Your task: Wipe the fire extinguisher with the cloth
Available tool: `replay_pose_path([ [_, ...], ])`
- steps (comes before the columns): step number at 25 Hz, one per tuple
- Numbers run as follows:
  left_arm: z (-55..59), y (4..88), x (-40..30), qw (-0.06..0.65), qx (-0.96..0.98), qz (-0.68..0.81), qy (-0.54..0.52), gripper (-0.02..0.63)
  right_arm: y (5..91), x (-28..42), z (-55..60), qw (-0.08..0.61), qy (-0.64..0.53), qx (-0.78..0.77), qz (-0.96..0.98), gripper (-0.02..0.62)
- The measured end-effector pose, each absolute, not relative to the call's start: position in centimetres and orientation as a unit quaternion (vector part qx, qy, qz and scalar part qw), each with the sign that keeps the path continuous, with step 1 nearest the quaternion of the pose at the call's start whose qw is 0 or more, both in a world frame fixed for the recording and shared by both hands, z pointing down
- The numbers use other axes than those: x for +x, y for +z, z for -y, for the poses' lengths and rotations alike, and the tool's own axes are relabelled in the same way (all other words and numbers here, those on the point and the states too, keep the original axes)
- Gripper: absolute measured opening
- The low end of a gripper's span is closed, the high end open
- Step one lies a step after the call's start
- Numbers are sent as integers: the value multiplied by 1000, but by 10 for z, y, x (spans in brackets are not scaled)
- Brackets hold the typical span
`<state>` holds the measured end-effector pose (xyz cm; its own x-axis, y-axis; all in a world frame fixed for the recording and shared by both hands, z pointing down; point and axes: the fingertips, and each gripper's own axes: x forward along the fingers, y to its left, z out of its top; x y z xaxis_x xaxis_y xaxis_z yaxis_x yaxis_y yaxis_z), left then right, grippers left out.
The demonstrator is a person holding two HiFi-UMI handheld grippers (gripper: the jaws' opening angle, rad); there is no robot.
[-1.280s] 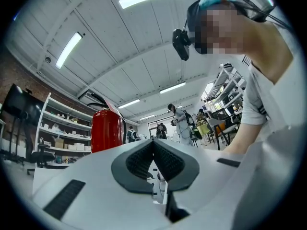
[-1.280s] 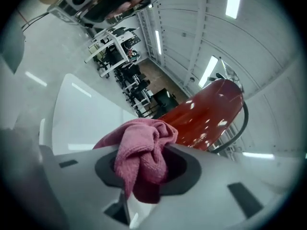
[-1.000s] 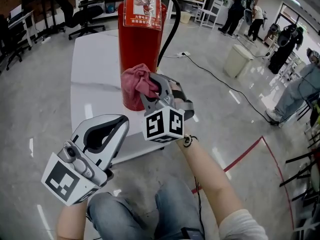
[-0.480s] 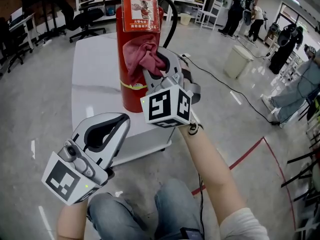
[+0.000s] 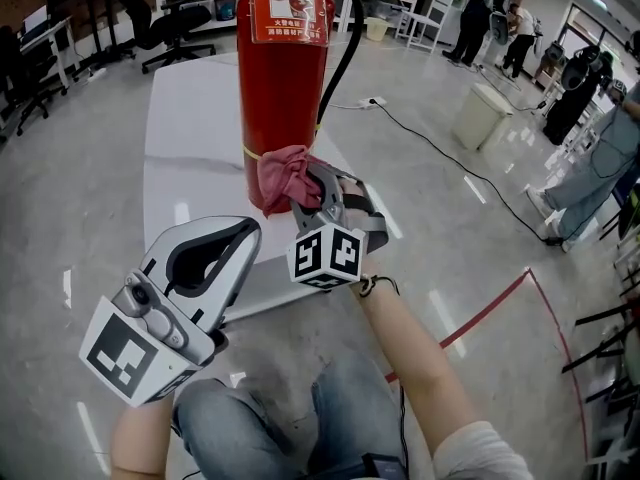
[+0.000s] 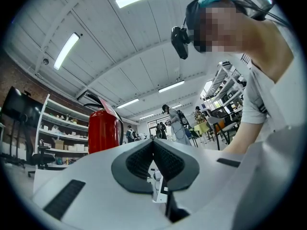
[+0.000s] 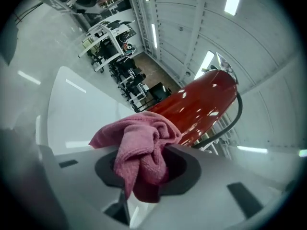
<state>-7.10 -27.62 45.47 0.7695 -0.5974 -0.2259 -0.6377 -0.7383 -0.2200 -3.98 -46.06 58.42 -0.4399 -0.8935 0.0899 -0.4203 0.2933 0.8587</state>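
A tall red fire extinguisher (image 5: 280, 78) with a black hose stands upright on a white table (image 5: 190, 138). My right gripper (image 5: 305, 190) is shut on a pink cloth (image 5: 285, 175) and presses it against the cylinder's lower part, just above its base. In the right gripper view the cloth (image 7: 139, 152) bunches between the jaws with the extinguisher (image 7: 201, 107) right behind it. My left gripper (image 5: 235, 238) hangs shut and empty near the table's front edge, away from the cylinder. The extinguisher (image 6: 103, 131) shows at the left in the left gripper view.
The table's front edge (image 5: 270, 298) lies just below my right gripper. A black cable (image 5: 450, 158) runs over the floor at the right, near a beige bin (image 5: 482, 118). People (image 5: 490, 13) stand at the far right. Office chairs (image 5: 175, 28) and shelves sit behind the table.
My right gripper carried the cloth up the cylinder to near the label, then back down to just above the base. The left gripper has stayed in place.
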Motion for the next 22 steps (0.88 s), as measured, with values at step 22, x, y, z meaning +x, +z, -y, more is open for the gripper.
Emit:
replay_pose_path([
  [22, 282, 454, -75, 155, -925, -342, 65, 9, 494, -47, 456, 203, -382, 469, 770, 129],
])
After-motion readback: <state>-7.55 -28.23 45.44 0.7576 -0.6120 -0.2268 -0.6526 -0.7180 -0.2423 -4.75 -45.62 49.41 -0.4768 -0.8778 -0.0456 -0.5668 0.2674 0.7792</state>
